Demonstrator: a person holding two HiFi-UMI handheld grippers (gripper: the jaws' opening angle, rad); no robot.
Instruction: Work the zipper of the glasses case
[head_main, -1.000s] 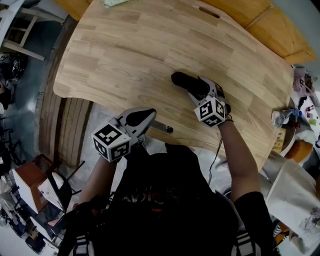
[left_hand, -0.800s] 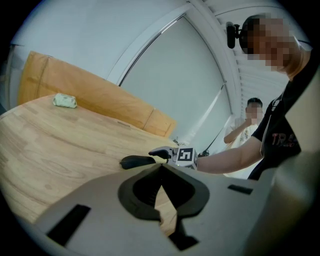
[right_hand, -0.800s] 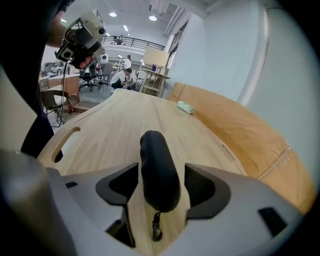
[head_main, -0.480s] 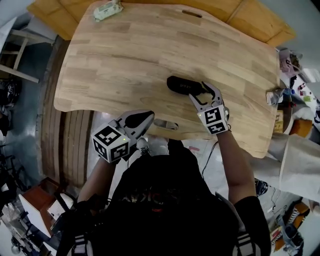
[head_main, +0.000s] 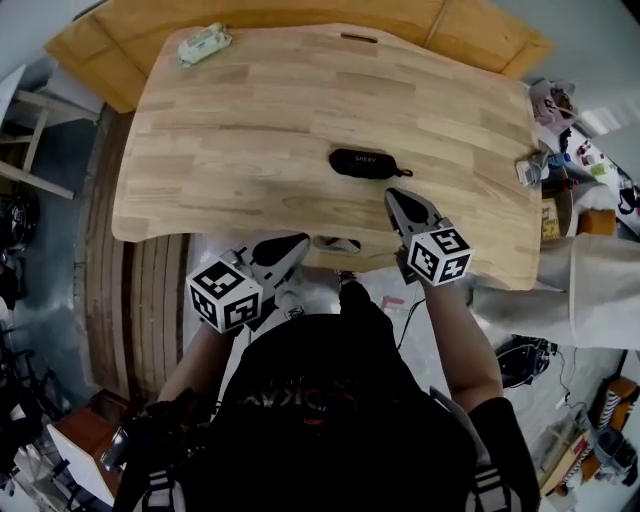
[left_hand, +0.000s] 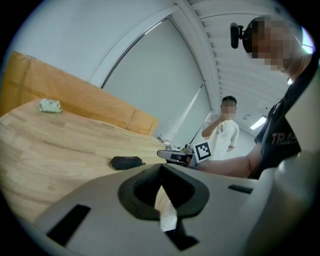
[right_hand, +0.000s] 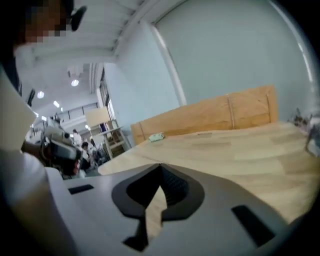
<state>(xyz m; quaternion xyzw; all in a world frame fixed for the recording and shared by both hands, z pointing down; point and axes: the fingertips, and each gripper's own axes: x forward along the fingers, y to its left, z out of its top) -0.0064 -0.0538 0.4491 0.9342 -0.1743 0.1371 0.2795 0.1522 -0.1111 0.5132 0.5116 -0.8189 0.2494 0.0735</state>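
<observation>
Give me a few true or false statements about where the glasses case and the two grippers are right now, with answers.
1. The glasses case lies on the table. True.
2. The right gripper holds the case. False: its jaws have just closed on nothing, clear of the case.
3. The left gripper is shut and empty. True.
4. The green packet sits beside the case. False: it lies at the table's far corner.

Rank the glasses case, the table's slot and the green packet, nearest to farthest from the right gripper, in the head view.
1. Glasses case, mid-table, just beyond the right gripper, whose jaws have just closed on nothing.
2. Slot, at the table's far edge.
3. Green packet, far left corner.
</observation>
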